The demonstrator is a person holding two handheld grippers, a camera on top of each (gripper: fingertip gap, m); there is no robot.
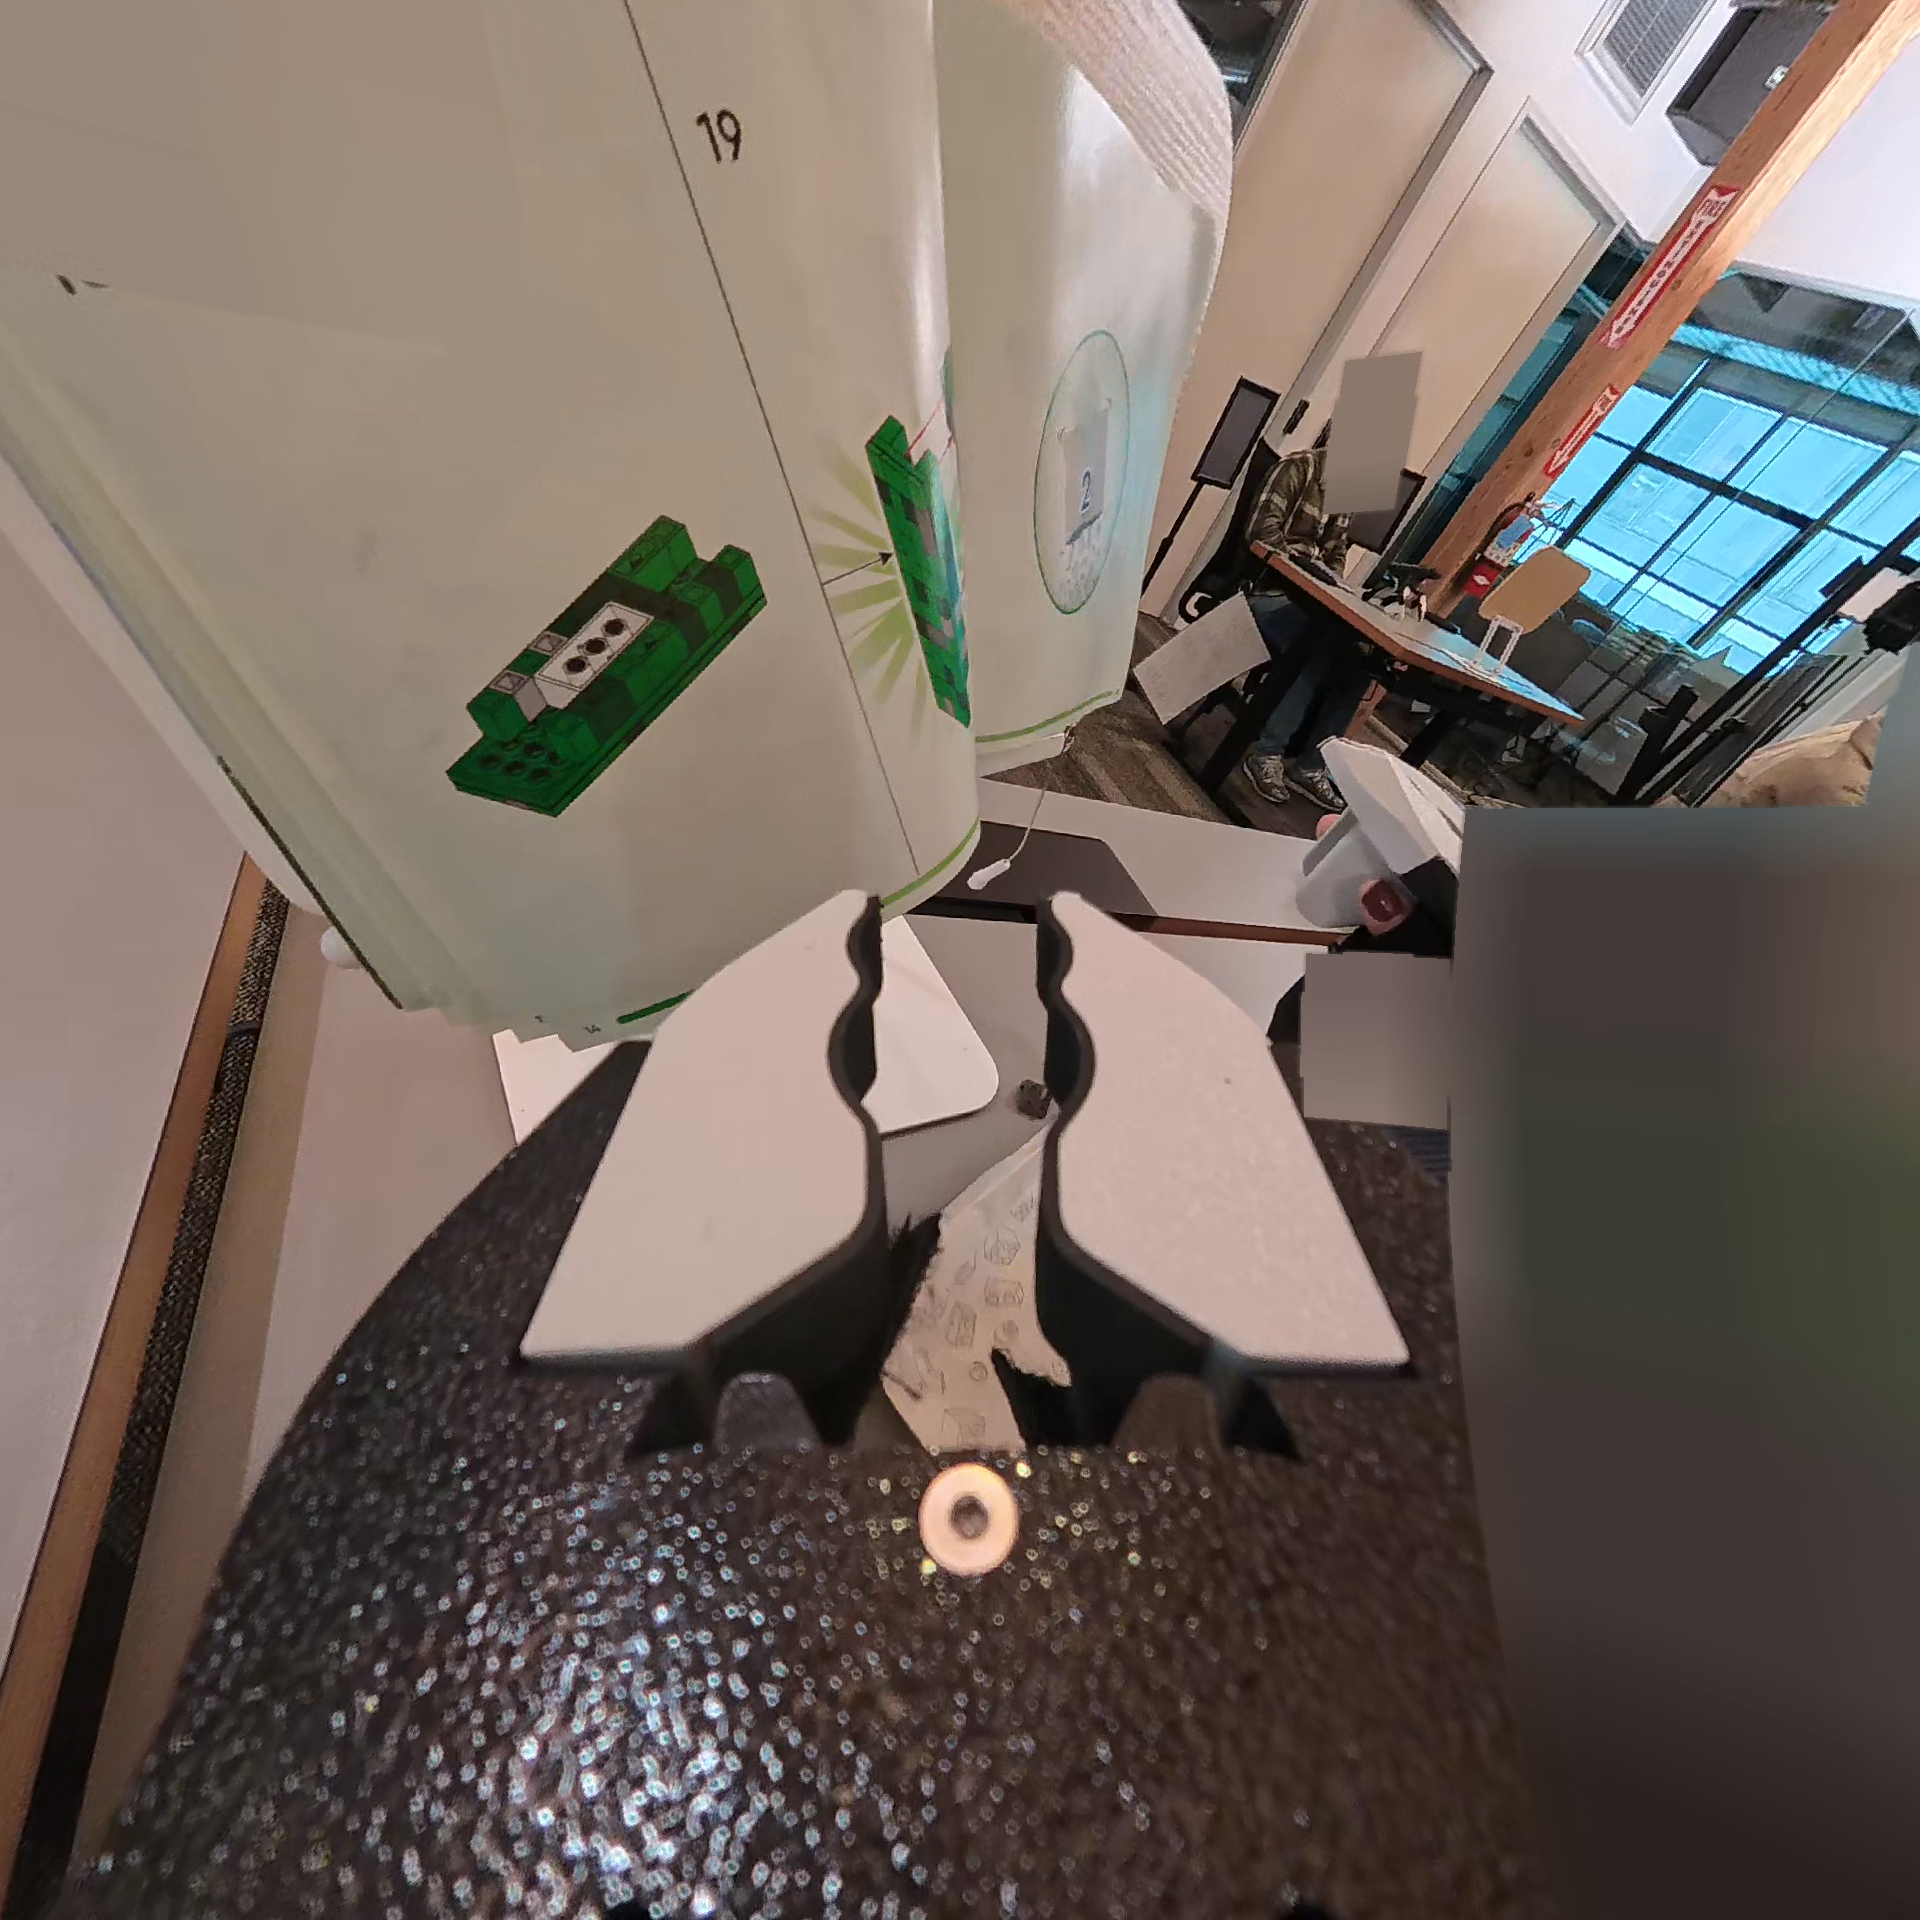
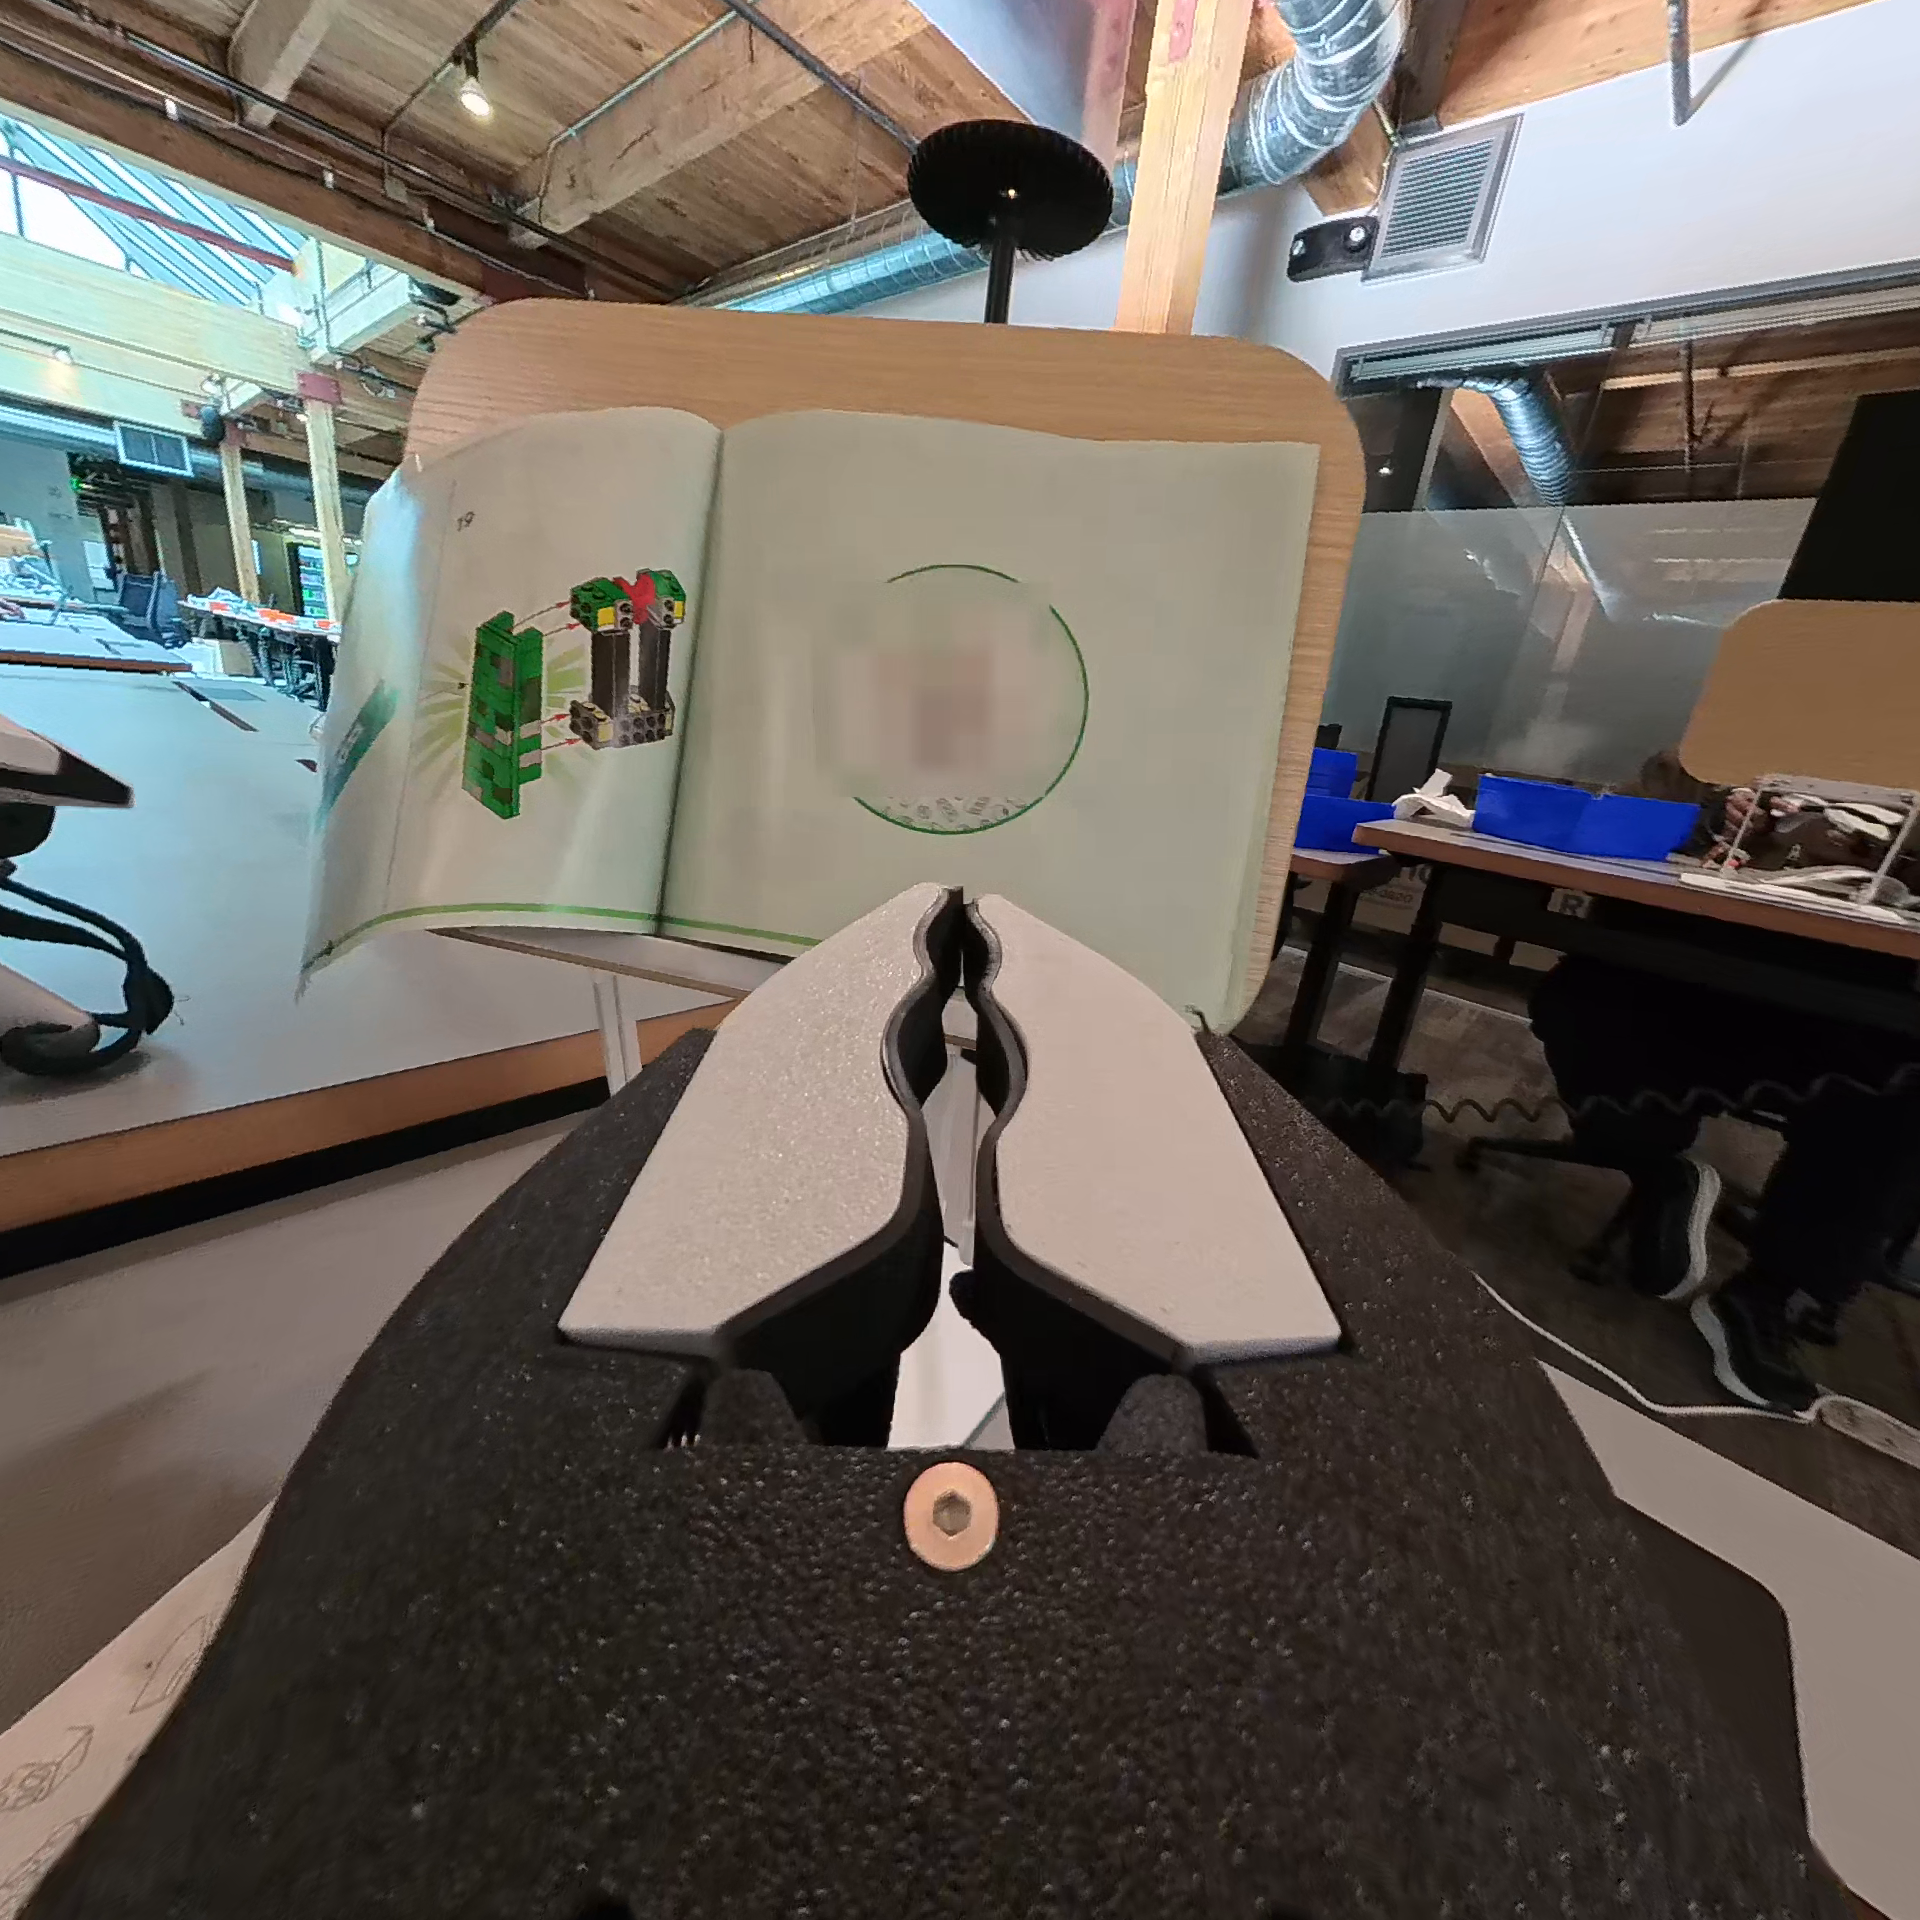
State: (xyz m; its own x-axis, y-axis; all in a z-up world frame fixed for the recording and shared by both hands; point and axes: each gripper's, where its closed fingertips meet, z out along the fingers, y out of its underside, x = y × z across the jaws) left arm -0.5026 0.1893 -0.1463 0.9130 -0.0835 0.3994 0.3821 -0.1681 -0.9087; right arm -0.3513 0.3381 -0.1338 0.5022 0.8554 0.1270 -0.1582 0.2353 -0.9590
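Observation:
An open instruction booklet [image 2: 727, 675] with drawings of green bricks leans on a rounded wooden board [image 2: 883, 353]. Its left page curls forward off the board. In the left wrist view the booklet's pages [image 1: 582, 468] hang close above and to the left of my left gripper [image 1: 966, 920]. That gripper is open and empty, with its tips just below the pages' bottom edge. My right gripper [image 2: 961, 902] is shut with its tips touching and nothing visible between them. It points at the booklet's lower edge from a short distance away.
A small dark piece [image 1: 1029, 1096] and a printed paper sheet [image 1: 977, 1299] lie on the table under the left gripper, by the white stand base [image 1: 935, 1049]. A person [image 1: 1299, 623] sits at a far desk. Blue bins [image 2: 1579, 816] stand on a desk to the right. About 20 centimetres separates my left fingertips from my right.

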